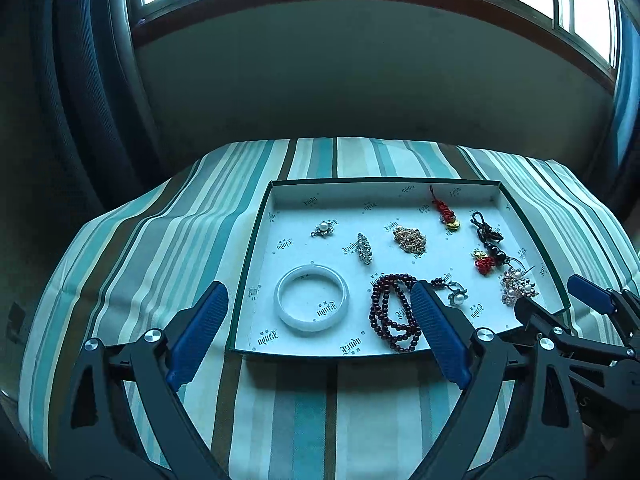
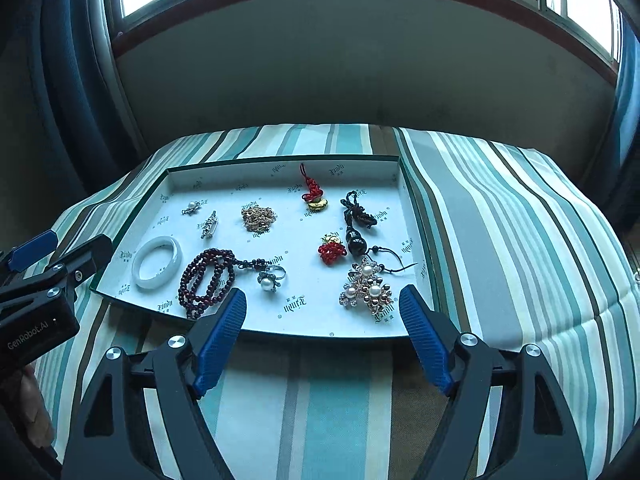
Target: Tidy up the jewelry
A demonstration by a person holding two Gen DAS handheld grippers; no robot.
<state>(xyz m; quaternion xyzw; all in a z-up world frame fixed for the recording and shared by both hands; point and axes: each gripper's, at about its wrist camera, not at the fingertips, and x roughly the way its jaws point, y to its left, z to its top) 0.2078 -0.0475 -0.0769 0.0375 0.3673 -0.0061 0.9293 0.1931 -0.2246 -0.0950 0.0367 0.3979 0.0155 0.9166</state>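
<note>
Left gripper (image 1: 318,304): jaws wide apart and holding nothing, hovering at the near edge of the tray, above the bangle and the dark beads.
Cloth (image 2: 500,200): striped in teal, cream and brown, covering the table under the tray.
Tray (image 2: 280,328): shallow, dark green rim, white printed lining; all the jewelry lies inside it.
Bangle (image 1: 311,303): white ring, flat in the near left part of the tray.
Pearl brooch (image 1: 322,229): small, toward the far left, well apart from the bangle.
Crystal clip (image 1: 364,248): just right of the pearl brooch.
Bead string (image 2: 208,276): dark red, coiled near the front edge, right of the bangle.
Pearl ring (image 2: 271,278): touching the bead string's right end.
Gold chain (image 2: 258,218): heaped in the middle of the tray.
Red knot charm (image 2: 314,196): at the far wall, with a gold piece at its lower end.
Black cord pendant (image 2: 356,232): right of centre, beside a small red-and-gold charm.
Pearl cluster (image 2: 366,290): near right part of the tray.
Right gripper (image 2: 322,306): jaws wide, empty, at the near edge before the pearl cluster.
</note>
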